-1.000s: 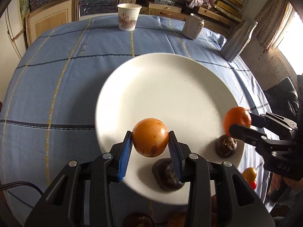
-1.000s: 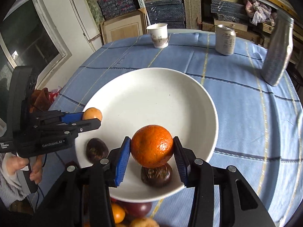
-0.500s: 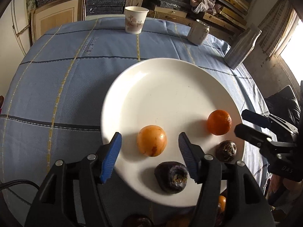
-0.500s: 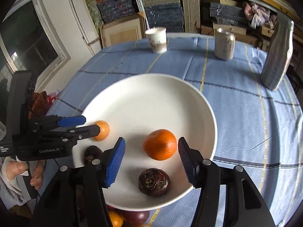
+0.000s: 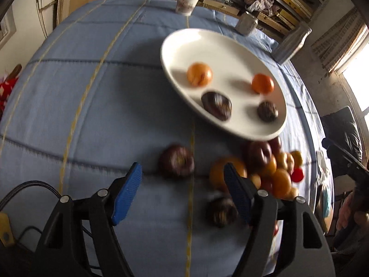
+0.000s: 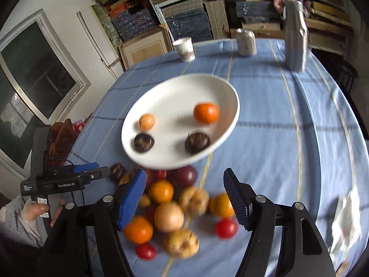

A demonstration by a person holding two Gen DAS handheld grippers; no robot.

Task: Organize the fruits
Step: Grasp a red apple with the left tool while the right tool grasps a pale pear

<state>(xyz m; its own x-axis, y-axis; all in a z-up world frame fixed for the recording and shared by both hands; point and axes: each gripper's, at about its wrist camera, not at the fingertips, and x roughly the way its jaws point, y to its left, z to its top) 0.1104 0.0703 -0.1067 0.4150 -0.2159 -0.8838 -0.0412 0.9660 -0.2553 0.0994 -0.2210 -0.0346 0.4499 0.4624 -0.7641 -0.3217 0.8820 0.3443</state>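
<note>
Right wrist view: the right tool (image 6: 185, 195) is opening, nothing gripped, over the fruit pile (image 6: 170, 212) just near of the white plate (image 6: 221, 87) (four fruits on it). The left tool (image 5: 181, 190) is opening too, empty, over the tabletop (image 5: 92, 115).

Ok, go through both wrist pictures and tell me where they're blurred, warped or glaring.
Left wrist view: motion blur smears the loose fruit pile and the white plate; fisheye bulges the blue tablecloth; the window is blown out. Right wrist view: the fruit pile is smeared, the plate softer-edged, dark corners.
</note>
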